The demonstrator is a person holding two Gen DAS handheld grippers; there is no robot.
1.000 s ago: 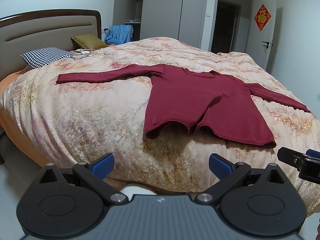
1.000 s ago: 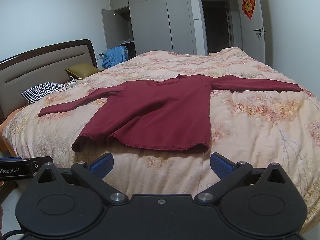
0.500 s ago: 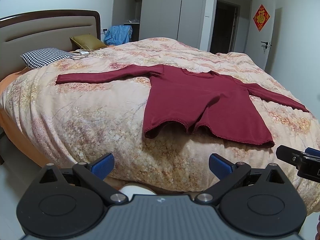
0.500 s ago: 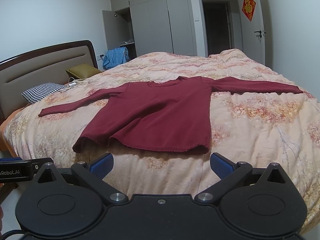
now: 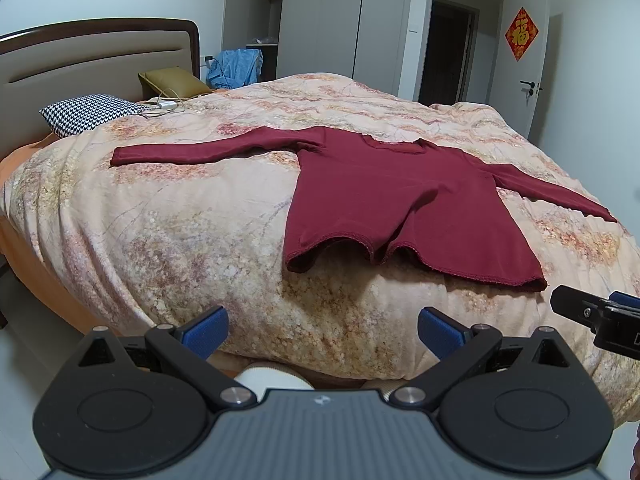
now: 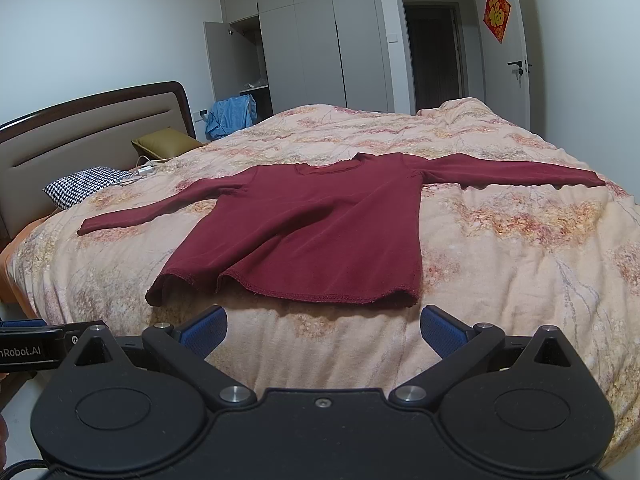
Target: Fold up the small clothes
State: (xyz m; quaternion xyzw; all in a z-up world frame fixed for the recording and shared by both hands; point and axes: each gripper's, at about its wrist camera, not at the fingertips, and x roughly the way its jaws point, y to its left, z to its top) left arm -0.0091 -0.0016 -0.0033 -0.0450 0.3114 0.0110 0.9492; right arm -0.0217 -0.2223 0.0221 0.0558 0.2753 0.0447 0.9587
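Shirt position: I see the dark red long-sleeved shirt [image 5: 400, 200] spread flat on the floral quilt of the bed [image 5: 180, 240], in the near half of the bed, hem toward me.
Left gripper: my left gripper [image 5: 322, 326] hovers off the near edge of the bed, fingers [image 5: 206, 326] spread wide with nothing between them. The shirt's hem lies ahead of it and a little to the right, well clear of both pads.
Right gripper: my right gripper [image 6: 323, 326] also sits at the bed edge, fingers [image 6: 442, 330] fully apart and empty. The hem lies just beyond the fingertips, not touching them.
Shirt orientation: collar points away from me toward the wardrobe [image 6: 320, 40]; hem faces the grippers. Body axis runs near to far.
Sleeves: both stretched out sideways, giving the long axis across the bed; one cuff reaches toward the houndstooth pillow [image 5: 88, 114], the other toward the door side.
Hem detail: the hem's left corner is lifted and rippled.
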